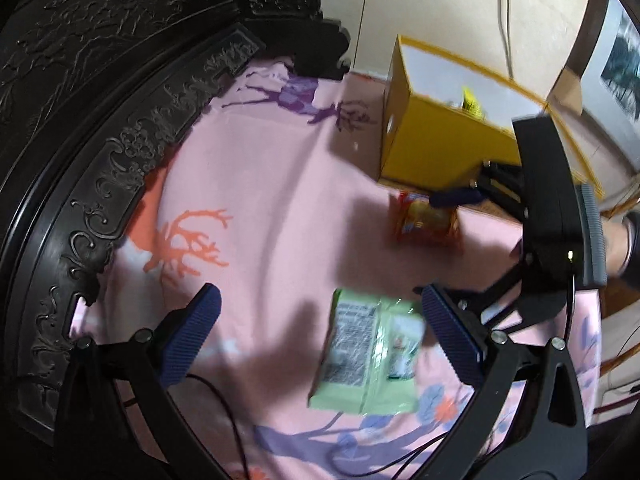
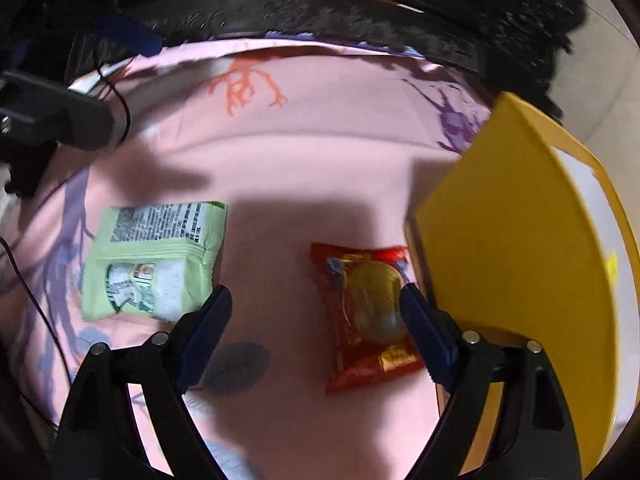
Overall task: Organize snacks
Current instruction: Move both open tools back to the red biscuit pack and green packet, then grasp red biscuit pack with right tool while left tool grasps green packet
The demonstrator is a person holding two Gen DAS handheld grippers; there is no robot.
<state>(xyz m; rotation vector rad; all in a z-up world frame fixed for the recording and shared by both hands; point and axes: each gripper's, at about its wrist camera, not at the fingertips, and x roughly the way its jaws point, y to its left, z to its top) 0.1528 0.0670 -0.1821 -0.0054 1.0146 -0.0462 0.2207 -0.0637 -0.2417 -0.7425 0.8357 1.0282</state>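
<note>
A light green snack packet (image 1: pixel 370 354) lies flat on the pink bedsheet (image 1: pixel 260 184), just left of my left gripper's right finger. My left gripper (image 1: pixel 320 312) is open and empty above it. A red and gold snack packet (image 2: pixel 370 310) lies beside the yellow box (image 2: pixel 516 248). My right gripper (image 2: pixel 316 312) is open and empty; its right finger sits at the red packet's right edge. The green packet also shows in the right wrist view (image 2: pixel 154 260), by the left finger. The right gripper shows in the left wrist view (image 1: pixel 460 196) over the red packet (image 1: pixel 426 220).
The open yellow box (image 1: pixel 440 136) stands on the sheet at the far right, with something yellow inside. A dark carved wooden headboard (image 1: pixel 100 100) borders the sheet. Thin cables (image 2: pixel 36 300) trail over the sheet's edge. A white wall and cord are behind the box.
</note>
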